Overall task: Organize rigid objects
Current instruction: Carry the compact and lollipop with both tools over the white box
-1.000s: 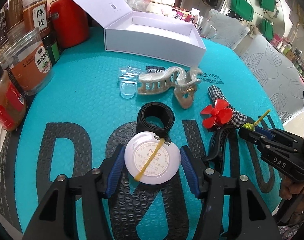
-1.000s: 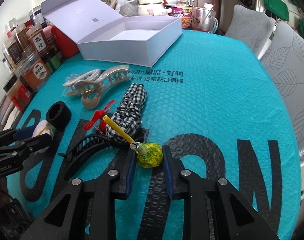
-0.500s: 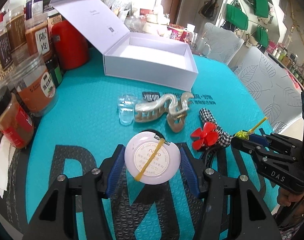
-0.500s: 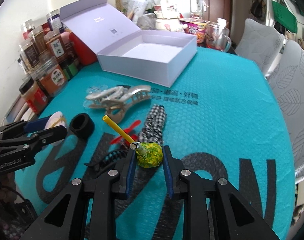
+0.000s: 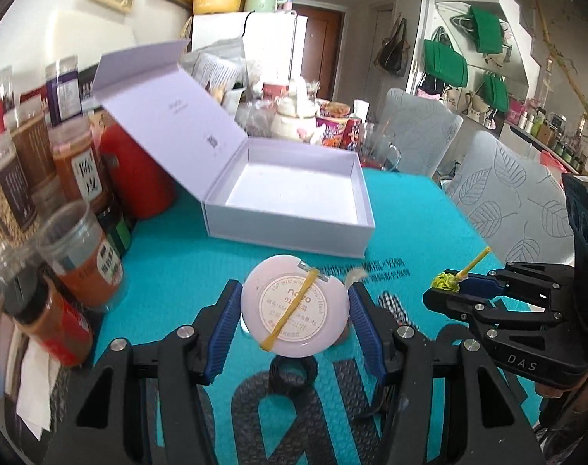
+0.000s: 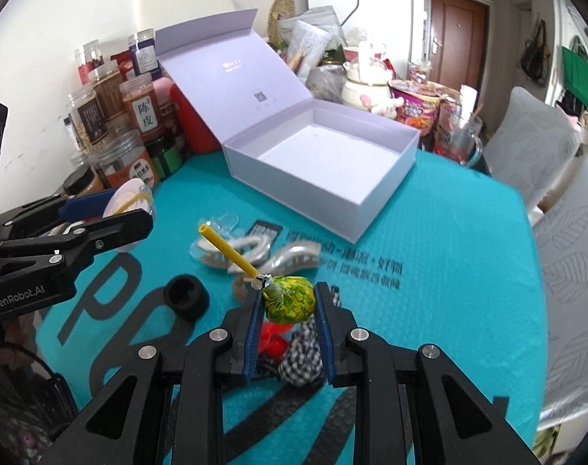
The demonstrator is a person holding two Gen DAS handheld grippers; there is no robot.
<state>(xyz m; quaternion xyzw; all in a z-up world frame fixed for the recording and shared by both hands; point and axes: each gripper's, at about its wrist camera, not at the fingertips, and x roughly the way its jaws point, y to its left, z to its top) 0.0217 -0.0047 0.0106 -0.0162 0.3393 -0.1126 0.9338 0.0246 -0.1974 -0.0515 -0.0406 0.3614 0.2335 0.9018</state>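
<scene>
- The left gripper (image 5: pixel 294 310) has its blue-padded fingers (image 5: pixel 225 319) pressed on either side of a round white compact (image 5: pixel 294 308) banded with a yellow elastic, held clear above the worktop (image 5: pixel 177 271).
- The right gripper (image 6: pixel 288 316) has its fingers (image 6: pixel 252 333) nearly together on the wrapped green-yellow head of a lollipop (image 6: pixel 290 304), its yellow stick slanting up to the left.
- Under them on the teal worktop lie a black ring (image 6: pixel 186 296), pearly hair claws (image 6: pixel 263 252) and a checked scrunchie (image 6: pixel 303 356).
- Beyond, the open white box (image 6: pixel 325 162) stands empty, lid tilted back, jars (image 6: pixel 104 135) to its left.
</scene>
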